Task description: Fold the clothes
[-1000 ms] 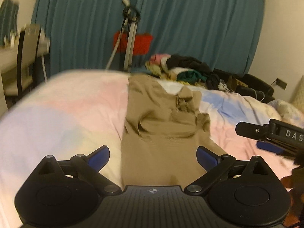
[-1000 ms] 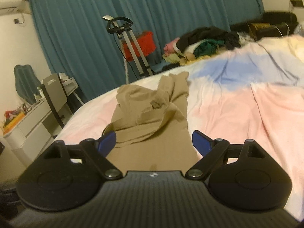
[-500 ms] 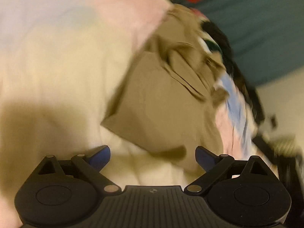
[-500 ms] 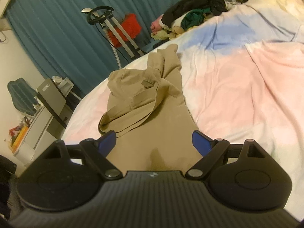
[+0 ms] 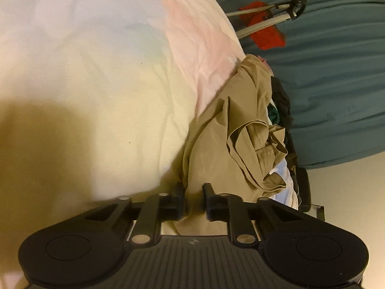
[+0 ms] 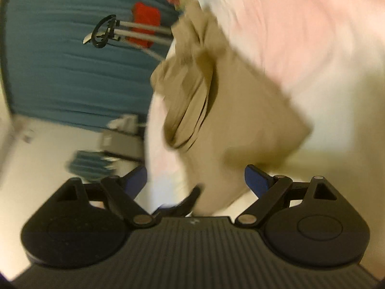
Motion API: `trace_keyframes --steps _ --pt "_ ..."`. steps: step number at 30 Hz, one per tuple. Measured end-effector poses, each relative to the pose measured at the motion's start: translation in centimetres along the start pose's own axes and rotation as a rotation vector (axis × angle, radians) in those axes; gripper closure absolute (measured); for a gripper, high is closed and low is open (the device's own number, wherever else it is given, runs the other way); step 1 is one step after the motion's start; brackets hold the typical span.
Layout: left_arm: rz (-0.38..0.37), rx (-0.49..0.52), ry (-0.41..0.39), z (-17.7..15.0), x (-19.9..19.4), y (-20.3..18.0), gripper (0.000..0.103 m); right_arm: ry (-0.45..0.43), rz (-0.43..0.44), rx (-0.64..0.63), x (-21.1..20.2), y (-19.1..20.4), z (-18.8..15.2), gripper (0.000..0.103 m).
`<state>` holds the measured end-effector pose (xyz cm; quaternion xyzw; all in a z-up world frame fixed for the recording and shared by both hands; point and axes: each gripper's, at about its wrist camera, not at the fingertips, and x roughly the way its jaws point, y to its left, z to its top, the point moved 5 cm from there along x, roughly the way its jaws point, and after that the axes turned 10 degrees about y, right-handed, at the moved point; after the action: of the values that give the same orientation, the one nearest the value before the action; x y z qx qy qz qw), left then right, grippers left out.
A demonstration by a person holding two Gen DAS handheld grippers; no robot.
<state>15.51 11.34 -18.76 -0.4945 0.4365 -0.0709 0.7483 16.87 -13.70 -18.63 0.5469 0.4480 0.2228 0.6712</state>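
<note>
The left gripper (image 5: 194, 201) is sitting low over the bed, its black fingers (image 5: 178, 200) drawn close together and pinching the near edge of the tan cotton trousers (image 5: 211, 159), a strip of fabric caught between them. Those trousers are lying on the pastel quilted bedspread (image 5: 96, 77), stretching away from the left gripper toward the far side of the bed, with the upper part bunched into loose folds around the waistband. A broad shadow is falling on the bedspread just left of the left gripper.

In the right wrist view the right gripper (image 6: 196, 179) is tilting sharply and the frame is smearing with blur. Its blue-padded fingers (image 6: 256, 179) are standing wide apart, holding nothing, and a corner of the tan cotton trousers (image 6: 228, 120) is lying between and just ahead of them on the bedspread (image 6: 312, 48). A dark shape is showing near the middle of the right gripper, possibly part of the left gripper, though the blur makes that uncertain.

Beyond the trousers, a heap of dark and green clothes (image 5: 280, 106) is resting at the far edge of the bed. Farther back, a metal stand with a red cloth (image 5: 267, 33) is standing in front of the long teal curtain (image 5: 336, 72).
</note>
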Motion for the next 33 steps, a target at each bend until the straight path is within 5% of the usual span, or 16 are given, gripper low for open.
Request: trace_keyframes --steps 6,14,22,33 --pt "-0.073 -0.009 -0.024 0.2 -0.7 -0.5 0.092 0.108 0.027 0.055 2.6 -1.1 -1.6 0.013" --pt "-0.091 0.023 -0.048 -0.2 -1.1 -0.9 0.093 -0.086 0.012 0.145 1.6 -3.9 1.6 0.015" --pt "-0.103 0.057 -0.063 -0.4 -1.5 -1.3 0.093 -0.208 0.001 0.120 0.1 -3.7 1.8 0.040" --pt "-0.118 0.093 -0.077 -0.4 -1.7 -2.4 0.093 -0.226 -0.033 0.084 -0.3 -3.9 3.1 0.085"
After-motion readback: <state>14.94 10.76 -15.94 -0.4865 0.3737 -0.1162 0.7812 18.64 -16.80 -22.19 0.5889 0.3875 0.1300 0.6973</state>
